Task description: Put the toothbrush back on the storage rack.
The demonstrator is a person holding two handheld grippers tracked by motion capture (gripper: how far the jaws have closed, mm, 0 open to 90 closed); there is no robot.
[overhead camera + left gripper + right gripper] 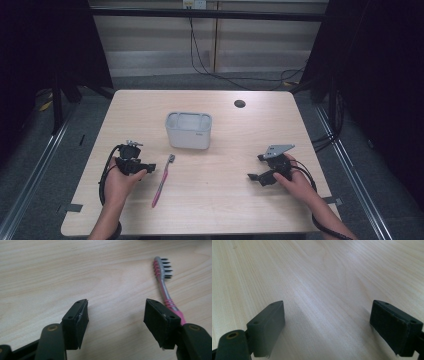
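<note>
Toward the near left corner of the table [210,210], the left gripper [148,167] sits low over the wood in the person's left hand [119,181], pointing across toward the table's middle. Its jaws stand apart, released, with bare wood between the pads [76,323]. A pink toothbrush [162,182] lies flat just beside it. In the left gripper view the handle passes behind the right-hand jaw rather than between the two, so nothing is grasped; whether that jaw touches the handle cannot be told. The brush lies lengthwise, handle end toward the near edge, grey bristled head [163,266] toward the far edge, bristles facing sideways.

Near the right edge, the right gripper [254,175] is held in the right hand [295,181], aimed toward the centre. Its jaws are spread wide over bare wood, released, well apart from the toothbrush.

Farther back, about the middle of the table, a grey rectangular container [188,131] stands upright, open at the top, just beyond the brush head. Close to the far edge, a small dark round hole [240,103] is set in the tabletop.
</note>
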